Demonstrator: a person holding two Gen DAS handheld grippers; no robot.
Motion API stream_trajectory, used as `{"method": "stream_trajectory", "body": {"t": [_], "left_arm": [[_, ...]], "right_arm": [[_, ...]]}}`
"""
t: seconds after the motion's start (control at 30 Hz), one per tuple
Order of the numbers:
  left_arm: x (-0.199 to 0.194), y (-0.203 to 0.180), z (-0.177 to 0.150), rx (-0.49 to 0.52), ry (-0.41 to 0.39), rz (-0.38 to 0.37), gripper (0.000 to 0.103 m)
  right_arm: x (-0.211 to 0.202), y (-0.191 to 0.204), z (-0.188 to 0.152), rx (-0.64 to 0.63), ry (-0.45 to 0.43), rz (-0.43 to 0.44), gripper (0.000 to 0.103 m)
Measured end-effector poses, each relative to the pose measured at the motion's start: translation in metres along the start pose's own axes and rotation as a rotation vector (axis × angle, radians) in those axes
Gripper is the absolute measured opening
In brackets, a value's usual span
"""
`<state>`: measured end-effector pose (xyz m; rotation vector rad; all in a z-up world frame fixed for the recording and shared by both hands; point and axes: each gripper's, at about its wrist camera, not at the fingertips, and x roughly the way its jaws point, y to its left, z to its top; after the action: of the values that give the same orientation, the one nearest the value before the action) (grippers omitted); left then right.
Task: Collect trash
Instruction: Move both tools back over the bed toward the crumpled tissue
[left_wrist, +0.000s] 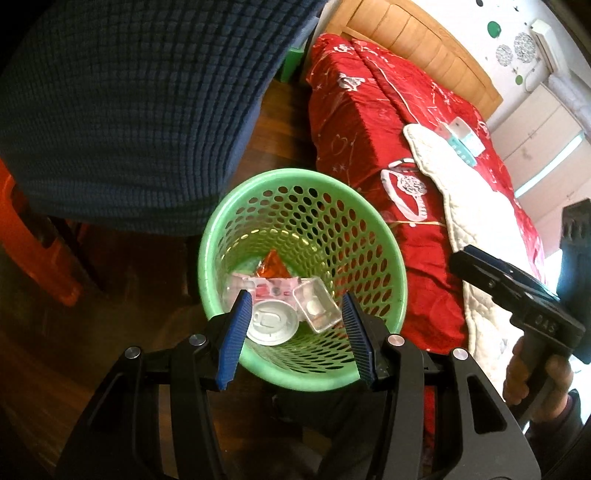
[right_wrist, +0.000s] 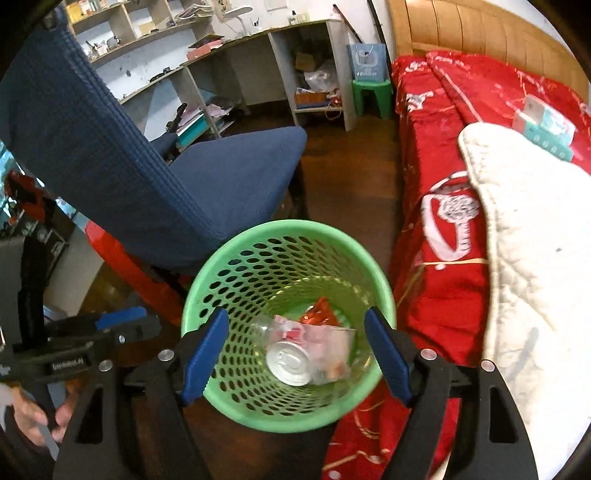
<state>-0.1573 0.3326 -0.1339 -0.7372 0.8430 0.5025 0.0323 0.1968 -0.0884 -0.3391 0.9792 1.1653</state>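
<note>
Over the green basket beside the bed, both my grippers, left and right, hang spread and empty; can, wrappers and plastic cup lie inside. Drop looks done; next, hunt more trash.

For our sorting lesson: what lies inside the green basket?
Inside the green basket: a silver can, a clear plastic cup, a red wrapper and pinkish packaging. Anything beneath them is hidden.
</note>
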Motion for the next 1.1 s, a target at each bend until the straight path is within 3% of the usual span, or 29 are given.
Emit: {"method": "stream_trajectory", "body": {"t": [0.2,0.47,0.83,1.1], "left_arm": [[-0.001,-0.024,0.001,0.047,-0.002,-0.018,0.051],[0.002,-0.065,0.004,0.116,0.004,-0.046,0.051],[0.016,-0.125,0.004,0.211,0.040,-0.080,0.051],[0.033,-0.172,0.007,0.267,0.069,-0.108,0.051]], "right_arm": [[-0.033,-0.025,-0.012,0.033,-0.044,-0.031,0.076],[-0.089,-0.091,-0.038,0.155,-0.105,-0.131,0.076],[-0.171,-0.235,-0.074,0.392,-0.177,-0.370,0.076],[-0.216,-0.344,-0.086,0.572,-0.206,-0.475,0.076]]}}
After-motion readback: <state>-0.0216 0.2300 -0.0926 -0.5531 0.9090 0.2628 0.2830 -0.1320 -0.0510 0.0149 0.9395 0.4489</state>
